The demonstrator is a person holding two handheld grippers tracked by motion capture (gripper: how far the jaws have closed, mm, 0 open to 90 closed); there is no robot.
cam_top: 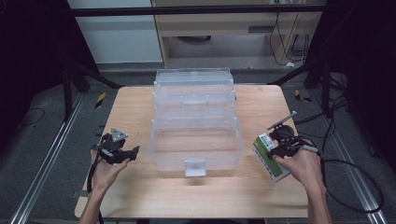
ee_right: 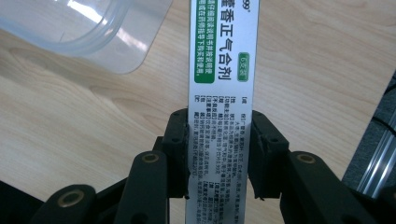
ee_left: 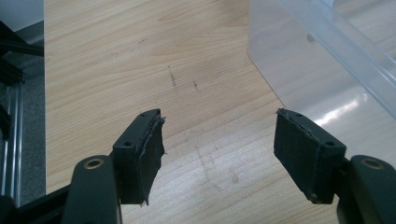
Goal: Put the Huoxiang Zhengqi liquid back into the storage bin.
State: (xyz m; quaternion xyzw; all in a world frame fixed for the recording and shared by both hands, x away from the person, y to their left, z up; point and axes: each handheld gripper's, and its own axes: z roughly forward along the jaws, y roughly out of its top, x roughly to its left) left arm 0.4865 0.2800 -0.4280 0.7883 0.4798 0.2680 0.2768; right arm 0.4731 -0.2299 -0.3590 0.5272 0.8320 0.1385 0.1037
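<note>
Near the right edge of the tabletop (cam_top: 140, 196), our right gripper (ee_right: 218, 140) squeezes its jaws on a white and green medicine box (ee_right: 222, 70), just beside the big clear plastic box (cam_top: 194, 123) in the middle. By the left edge, our left gripper (ee_left: 219, 140) holds its jaws wide apart over bare wood.

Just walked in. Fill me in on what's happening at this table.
A person works at a wooden table with a gripper in each hand. The right gripper has its jaws shut on a green-and-white medicine box, held near the table's right edge beside a clear plastic tiered organizer box that stands open in the middle. The left gripper waits at the organizer's left, jaws open with nothing between them.
</note>
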